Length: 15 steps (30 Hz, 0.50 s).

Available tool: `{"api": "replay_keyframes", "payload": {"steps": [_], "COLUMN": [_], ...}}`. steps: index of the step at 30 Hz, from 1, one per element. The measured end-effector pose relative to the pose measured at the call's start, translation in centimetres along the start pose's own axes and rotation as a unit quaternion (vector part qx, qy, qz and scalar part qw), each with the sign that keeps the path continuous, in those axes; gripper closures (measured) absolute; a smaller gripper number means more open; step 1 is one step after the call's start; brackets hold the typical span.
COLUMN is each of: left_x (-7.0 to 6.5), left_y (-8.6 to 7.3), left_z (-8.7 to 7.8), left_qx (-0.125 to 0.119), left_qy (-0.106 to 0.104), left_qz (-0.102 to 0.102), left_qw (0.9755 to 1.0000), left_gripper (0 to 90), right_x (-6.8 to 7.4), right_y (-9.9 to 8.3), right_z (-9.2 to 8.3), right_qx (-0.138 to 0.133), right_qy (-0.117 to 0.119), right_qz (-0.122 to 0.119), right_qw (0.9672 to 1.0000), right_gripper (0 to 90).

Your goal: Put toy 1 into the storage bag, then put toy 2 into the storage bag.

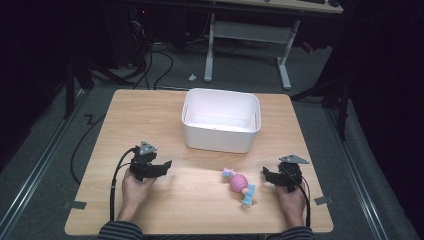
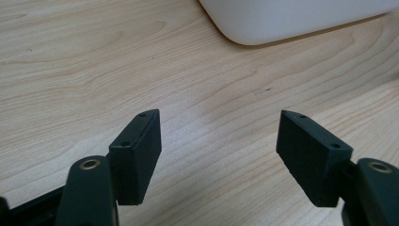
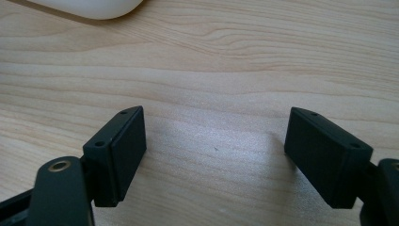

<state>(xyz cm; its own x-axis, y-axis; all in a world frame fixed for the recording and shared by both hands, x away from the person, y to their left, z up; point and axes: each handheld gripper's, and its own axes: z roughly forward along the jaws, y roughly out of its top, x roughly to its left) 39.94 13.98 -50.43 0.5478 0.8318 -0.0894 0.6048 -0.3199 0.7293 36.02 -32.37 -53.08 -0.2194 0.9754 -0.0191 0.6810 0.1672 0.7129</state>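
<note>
High view first: the wooden bench (image 1: 165, 125) carries a white tub (image 1: 221, 120) toward its far middle, open side up and showing nothing inside. Near the front edge, a little right of centre, a pink and blue toy (image 1: 239, 185) lies on its side on the bare wood. The left gripper (image 1: 165, 166) sits at the near left in the person's left hand (image 1: 134, 189), its tips pointing right across the bench, well apart from the toy. The right gripper (image 1: 265, 173) sits at the near right in the right hand (image 1: 291, 201), its tips pointing left toward the toy, which lies just beside them but not touching. Striped sleeves show at the bottom edge, and a cable trails back from each gripper.

Left gripper view now: the left gripper (image 2: 219, 134) has its two black jaws parted, nothing but wood grain between them. A rounded corner of the white tub (image 2: 291, 21) shows at the far right, with its shadow on the bench (image 2: 94, 70).

Right gripper view: the right gripper (image 3: 214, 134) also stands spread, the jaws well apart over bare bench (image 3: 235, 61), holding nothing. A sliver of the white tub (image 3: 89, 7) peeks in at the top left.
</note>
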Motion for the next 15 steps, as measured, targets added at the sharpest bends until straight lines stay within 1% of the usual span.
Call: {"api": "replay_keyframes", "payload": {"steps": [3,7,9,15], "left_x": [-0.1,0.0,0.0,0.2], "left_y": [-0.3,-0.7,-0.8,-0.8], "left_z": [0.7,1.3,1.5,1.8], "left_qx": [0.004,0.008,0.011,0.006], "left_qy": [0.007,0.007,0.01,0.015], "left_qz": [0.007,0.002,0.002,-0.001], "left_qw": [0.9999,0.9999,0.9999,0.9999], "left_gripper": [31.8,31.8,31.6,31.5], "right_x": [0.0,0.0,0.0,0.0], "right_y": [0.0,0.0,0.0,0.0], "right_z": [0.0,0.0,0.0,0.0], "right_qx": [0.0,0.0,0.0,0.0], "right_qy": [0.0,0.0,0.0,0.0], "right_qz": [0.0,0.0,0.0,0.0], "right_qw": [1.0,1.0,1.0,1.0], "right_gripper": [21.1,21.1,21.1,21.1]}}
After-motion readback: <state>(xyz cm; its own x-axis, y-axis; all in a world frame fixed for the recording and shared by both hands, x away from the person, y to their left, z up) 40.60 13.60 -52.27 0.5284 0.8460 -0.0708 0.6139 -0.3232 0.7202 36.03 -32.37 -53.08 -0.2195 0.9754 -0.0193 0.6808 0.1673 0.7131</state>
